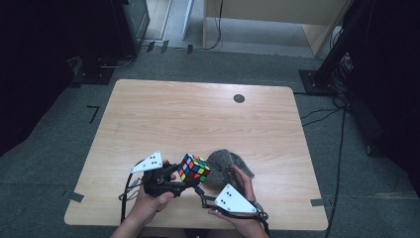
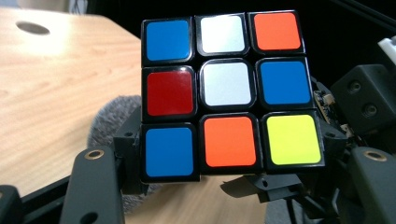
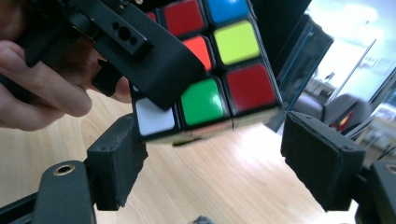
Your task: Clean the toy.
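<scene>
A scrambled puzzle cube (image 1: pixel 193 167) is held clear of the wooden table (image 1: pixel 198 114), near its front edge, clamped between the closed jaws of the left gripper (image 1: pixel 184 179). The right gripper (image 1: pixel 204 194) is seen just beside the cube's lower edge, its jaws spread wide, one padded fingertip (image 3: pixel 116 158) at each side of the cube and no pad pressed against it. A grey furry object (image 1: pixel 228 163) is seen lying on the table just behind the cube.
</scene>
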